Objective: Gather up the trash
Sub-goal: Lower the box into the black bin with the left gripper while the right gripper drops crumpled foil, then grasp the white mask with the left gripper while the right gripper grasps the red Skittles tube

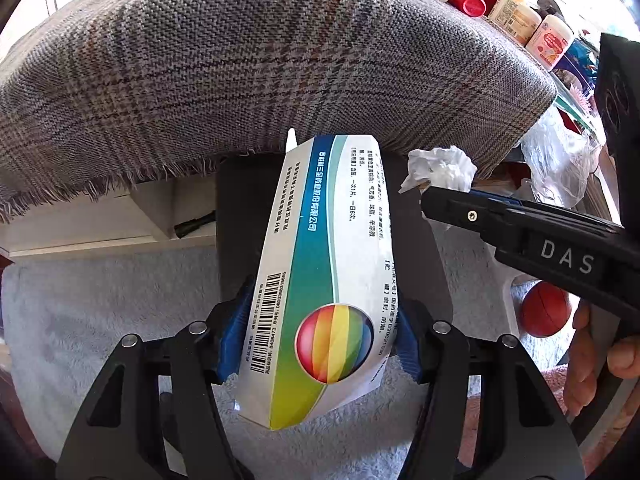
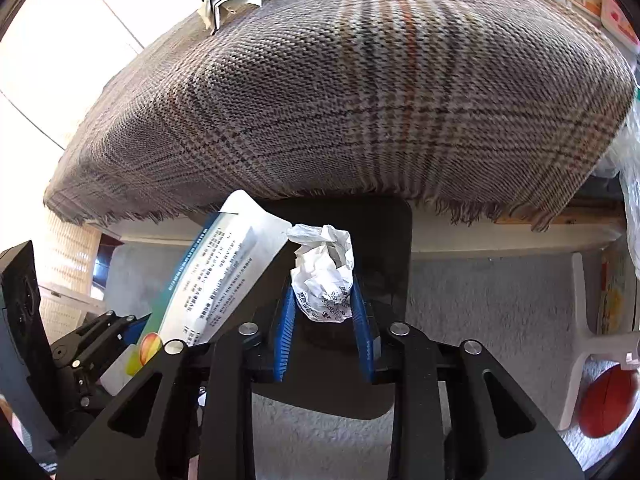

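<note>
My left gripper (image 1: 320, 340) is shut on a flattened medicine box (image 1: 320, 264), white with a green-blue band, a barcode and a rainbow ball. The box also shows at the left of the right wrist view (image 2: 224, 276). My right gripper (image 2: 324, 316) is shut on a crumpled white paper ball (image 2: 324, 276) with printed text, which also shows in the left wrist view (image 1: 440, 168). Both grippers hang over a black bin (image 2: 360, 248) that stands on the floor below the table edge; the bin also shows in the left wrist view (image 1: 244, 208).
A plaid cloth (image 1: 260, 60) covers the table above, with bottles and jars (image 1: 516, 16) and wrappers on top. A grey carpet (image 2: 500, 300) lies below. An orange ball (image 1: 544, 308) and a white chair leg (image 2: 580, 312) are at the right. A clear plastic bag (image 1: 560, 160) hangs at the table's right end.
</note>
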Demonstrator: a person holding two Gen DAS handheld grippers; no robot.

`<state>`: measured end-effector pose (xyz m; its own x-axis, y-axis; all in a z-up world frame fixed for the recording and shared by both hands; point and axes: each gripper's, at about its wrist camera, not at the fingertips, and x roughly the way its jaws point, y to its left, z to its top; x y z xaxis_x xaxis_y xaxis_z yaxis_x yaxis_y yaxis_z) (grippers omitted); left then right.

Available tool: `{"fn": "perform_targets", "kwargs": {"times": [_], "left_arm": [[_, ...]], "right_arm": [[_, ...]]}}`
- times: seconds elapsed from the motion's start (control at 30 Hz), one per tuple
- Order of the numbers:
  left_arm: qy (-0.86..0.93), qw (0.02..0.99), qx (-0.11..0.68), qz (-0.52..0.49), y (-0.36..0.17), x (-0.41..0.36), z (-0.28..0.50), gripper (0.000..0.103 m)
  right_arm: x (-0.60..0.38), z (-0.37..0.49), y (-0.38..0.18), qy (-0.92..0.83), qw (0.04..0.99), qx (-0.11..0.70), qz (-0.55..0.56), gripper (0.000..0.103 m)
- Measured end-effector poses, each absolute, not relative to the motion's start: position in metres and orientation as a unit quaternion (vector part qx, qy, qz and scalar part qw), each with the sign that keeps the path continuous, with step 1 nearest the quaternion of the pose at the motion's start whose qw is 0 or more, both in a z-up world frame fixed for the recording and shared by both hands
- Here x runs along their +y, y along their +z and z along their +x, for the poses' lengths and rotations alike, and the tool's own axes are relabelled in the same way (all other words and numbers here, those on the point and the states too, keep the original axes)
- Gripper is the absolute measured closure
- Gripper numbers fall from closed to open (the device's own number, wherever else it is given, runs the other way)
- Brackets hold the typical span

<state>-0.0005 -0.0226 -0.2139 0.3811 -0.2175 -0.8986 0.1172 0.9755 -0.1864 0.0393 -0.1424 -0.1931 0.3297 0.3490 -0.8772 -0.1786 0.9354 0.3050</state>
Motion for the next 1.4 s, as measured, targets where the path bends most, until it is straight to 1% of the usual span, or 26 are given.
{"fn": "perform_targets", "kwargs": {"times": [0.03,0.07,0.1,0.17,0.27,0.3,0.33,0.37,0.4,0.47,0.63,0.8,1.03,1.2,1.4], "left_arm": [[-0.102,0.829,0.548,-0.047,-0.215,-0.023,0.0,0.044],[-0.103,0.829,0.548,-0.049,-0.216,-0.024,0.001,0.039],[-0.103,0.829,0.547,-0.05,-0.215,-0.023,0.001,0.036],[-0.097,0.833,0.542,-0.049,-0.215,-0.024,0.0,0.025],[-0.095,0.837,0.537,-0.049,-0.211,-0.02,-0.003,0.016],[-0.092,0.838,0.535,-0.047,-0.208,-0.019,-0.004,0.014],[-0.089,0.84,0.534,-0.046,-0.205,-0.017,-0.005,0.01],[-0.089,0.841,0.532,-0.045,-0.202,-0.016,-0.007,0.008],[-0.09,0.841,0.531,-0.045,-0.199,-0.014,-0.008,0.008],[-0.09,0.843,0.528,-0.043,-0.188,-0.01,-0.01,0.008],[-0.095,0.847,0.519,-0.061,-0.16,-0.003,-0.007,0.008],[-0.092,0.859,0.501,-0.054,-0.13,-0.001,-0.001,0.008],[-0.079,0.88,0.465,-0.047,-0.079,0.003,0.038,0.008],[-0.07,0.891,0.446,-0.049,-0.051,0.0,0.076,0.008],[-0.065,0.891,0.447,-0.047,-0.038,-0.005,0.122,0.008]], "right_arm": [[-0.141,0.04,-0.192,0.162,0.813,0.555,0.076,0.057],[-0.141,0.04,-0.191,0.161,0.814,0.553,0.077,0.047],[-0.142,0.04,-0.189,0.159,0.816,0.551,0.079,0.045],[-0.144,0.042,-0.188,0.155,0.817,0.549,0.082,0.045],[-0.149,0.041,-0.184,0.149,0.82,0.547,0.083,0.043],[-0.152,0.04,-0.183,0.147,0.821,0.545,0.085,0.036],[-0.154,0.04,-0.179,0.144,0.824,0.542,0.085,0.031],[-0.158,0.038,-0.173,0.138,0.829,0.535,0.085,0.021],[-0.164,0.036,-0.169,0.132,0.834,0.529,0.084,0.013],[-0.173,0.032,-0.157,0.118,0.846,0.513,0.08,0.003],[-0.196,0.032,-0.119,0.095,0.869,0.482,0.064,0.003],[-0.213,0.039,-0.083,0.085,0.882,0.459,0.057,0.003],[-0.228,0.064,-0.044,0.063,0.903,0.422,0.039,0.003],[-0.233,0.099,-0.026,0.042,0.912,0.406,0.032,0.003],[-0.237,0.145,-0.02,0.033,0.912,0.408,0.042,0.003]]}}
